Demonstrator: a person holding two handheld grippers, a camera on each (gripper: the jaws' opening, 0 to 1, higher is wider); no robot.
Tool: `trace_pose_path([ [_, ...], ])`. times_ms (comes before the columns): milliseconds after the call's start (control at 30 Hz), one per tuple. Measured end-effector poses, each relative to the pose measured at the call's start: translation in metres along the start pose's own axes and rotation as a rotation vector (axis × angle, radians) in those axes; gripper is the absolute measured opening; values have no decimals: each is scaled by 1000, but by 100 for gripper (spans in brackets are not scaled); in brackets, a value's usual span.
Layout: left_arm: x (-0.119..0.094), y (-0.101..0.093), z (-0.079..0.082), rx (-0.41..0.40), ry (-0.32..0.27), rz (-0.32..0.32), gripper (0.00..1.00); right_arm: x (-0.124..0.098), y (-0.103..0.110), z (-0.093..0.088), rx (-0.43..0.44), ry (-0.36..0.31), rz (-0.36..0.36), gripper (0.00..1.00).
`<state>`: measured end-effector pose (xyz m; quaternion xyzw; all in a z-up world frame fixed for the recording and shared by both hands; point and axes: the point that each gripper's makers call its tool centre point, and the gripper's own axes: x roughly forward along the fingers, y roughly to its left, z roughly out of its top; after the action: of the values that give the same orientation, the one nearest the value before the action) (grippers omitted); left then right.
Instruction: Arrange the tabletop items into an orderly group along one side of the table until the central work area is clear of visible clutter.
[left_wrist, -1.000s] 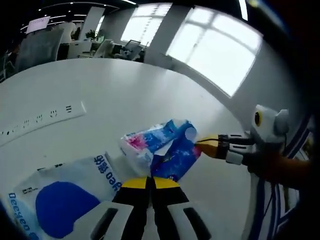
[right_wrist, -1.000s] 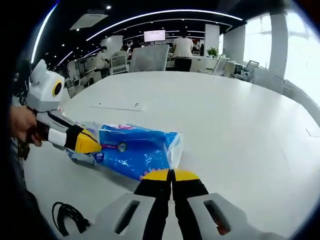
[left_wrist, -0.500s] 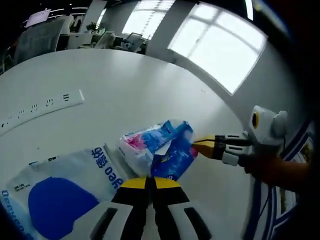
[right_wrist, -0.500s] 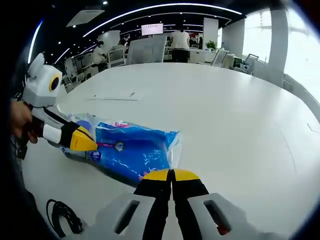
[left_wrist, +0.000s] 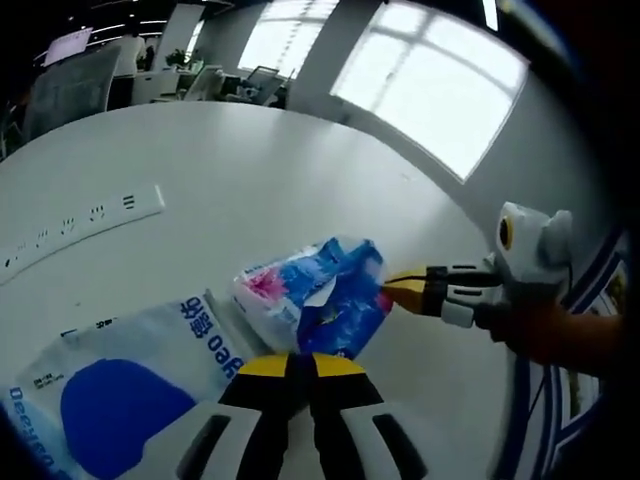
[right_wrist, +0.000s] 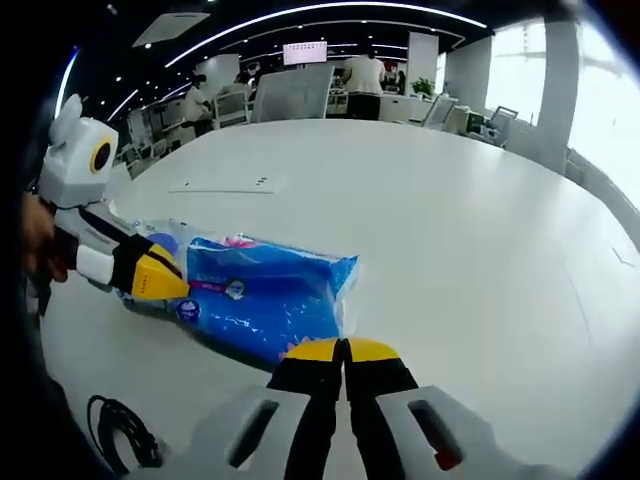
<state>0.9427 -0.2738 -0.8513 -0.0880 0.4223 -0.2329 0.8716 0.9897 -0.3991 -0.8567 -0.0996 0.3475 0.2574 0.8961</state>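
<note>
On the broad white round table (right_wrist: 480, 220), the crinkly blue plastic tissue pack (right_wrist: 265, 300) had barely shifted, both closed, empty-jawed grippers, left gripper (left_wrist: 298, 365) and right gripper (right_wrist: 343, 348), still pressing its ends, so tidying remained early.

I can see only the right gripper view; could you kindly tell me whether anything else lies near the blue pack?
Observer: Yes. A white plastic bag with a blue circle lies flat on the table, right beside the blue pack.
Operator: Thank you. Is the left claw open?
Observer: No. In the left gripper view the left claw has its jaws closed together at the pack's near end.
</note>
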Motion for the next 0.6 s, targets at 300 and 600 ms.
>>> trace_pose_path([
  [300, -5, -5, 3, 40, -8, 9, 7, -6, -1, -4, 7, -10, 3, 3],
  [600, -11, -3, 1, 76, 1, 20, 8, -16, 2, -1, 13, -32, 5, 7],
])
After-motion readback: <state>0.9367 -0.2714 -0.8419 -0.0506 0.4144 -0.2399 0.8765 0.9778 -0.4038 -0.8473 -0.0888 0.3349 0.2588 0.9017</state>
